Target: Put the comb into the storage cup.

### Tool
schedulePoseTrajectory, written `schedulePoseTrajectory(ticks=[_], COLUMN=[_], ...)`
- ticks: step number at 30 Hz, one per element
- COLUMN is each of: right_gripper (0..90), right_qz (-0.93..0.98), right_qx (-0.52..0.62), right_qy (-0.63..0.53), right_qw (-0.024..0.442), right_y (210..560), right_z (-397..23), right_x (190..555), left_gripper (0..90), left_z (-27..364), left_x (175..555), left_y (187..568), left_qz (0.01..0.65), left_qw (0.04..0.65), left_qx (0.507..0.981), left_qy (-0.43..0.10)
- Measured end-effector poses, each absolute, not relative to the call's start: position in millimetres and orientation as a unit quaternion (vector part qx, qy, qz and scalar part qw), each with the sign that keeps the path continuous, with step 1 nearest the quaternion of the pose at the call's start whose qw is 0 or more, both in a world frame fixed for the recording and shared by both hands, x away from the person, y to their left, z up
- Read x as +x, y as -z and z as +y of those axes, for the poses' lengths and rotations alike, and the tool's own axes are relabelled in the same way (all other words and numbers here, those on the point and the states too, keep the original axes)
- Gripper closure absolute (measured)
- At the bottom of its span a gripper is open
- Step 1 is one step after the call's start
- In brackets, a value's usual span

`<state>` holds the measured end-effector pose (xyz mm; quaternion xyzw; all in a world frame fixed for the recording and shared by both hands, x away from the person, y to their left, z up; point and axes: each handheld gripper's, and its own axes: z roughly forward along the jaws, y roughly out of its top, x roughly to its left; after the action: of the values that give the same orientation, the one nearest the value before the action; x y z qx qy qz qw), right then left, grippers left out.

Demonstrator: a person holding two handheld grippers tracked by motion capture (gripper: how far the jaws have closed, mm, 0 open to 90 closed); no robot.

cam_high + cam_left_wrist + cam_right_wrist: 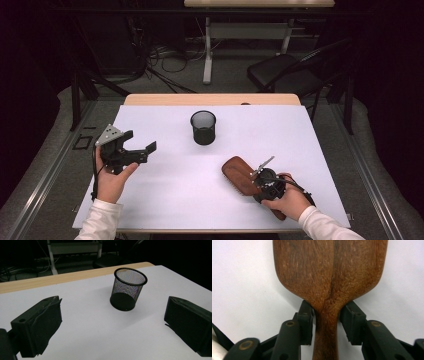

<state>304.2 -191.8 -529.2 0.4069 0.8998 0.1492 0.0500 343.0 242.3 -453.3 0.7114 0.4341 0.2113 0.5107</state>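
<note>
At 4 o'clock on the white table [165, 200] we log 1 wooden hairbrush [237, 174], lying flat, head toward 10 o'clock. Our right gripper [262, 176] stands over its neck; the handle runs under our right hand [290, 200] and is mostly hidden, with a dark end at 5 o'clock that we cannot read clearly. From the right gripper view, the 2 jaws flank the narrow neck of the hairbrush [329, 277]: a thin gap shows at each pad, so we count them as apart, not clamped. Bristles hidden; head cut off at the top.

At 12 o'clock: 1 black mesh cup [203, 127], upright, well apart from the brush.

At 9 o'clock: our left gripper [137, 145], jaws wide apart, holding nothing, aimed toward the cup [128, 288].
</note>
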Motion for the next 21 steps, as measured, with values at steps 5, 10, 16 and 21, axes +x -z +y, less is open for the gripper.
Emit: schedulePoseTrajectory(ticks=[5,10,16,21], right_gripper=[67.0,69.3,70.8,71.5], right_qz=[0.899,0.898,0.902,0.903], right_qx=[0.406,0.406,0.397,0.394], right_qy=[-0.151,-0.157,-0.154,-0.159], right_qw=[0.055,0.058,0.063,0.064], right_y=[529.6,530.4,530.2,530.2], right_z=[-193.3,-194.7,-195.2,-197.1], right_x=[302.8,301.2,300.4,299.6], left_gripper=[1.2,1.2,1.2,1.2], left_z=[242.9,242.9,242.2,242.3], left_x=[342.8,342.9,343.1,343.4], left_y=[453.2,453.3,453.7,454.1], left_qz=[0.435,0.435,0.434,0.435], left_qw=[0.511,0.510,0.510,0.510], left_qx=[0.710,0.711,0.712,0.712], left_qy=[-0.212,-0.212,-0.212,-0.212])
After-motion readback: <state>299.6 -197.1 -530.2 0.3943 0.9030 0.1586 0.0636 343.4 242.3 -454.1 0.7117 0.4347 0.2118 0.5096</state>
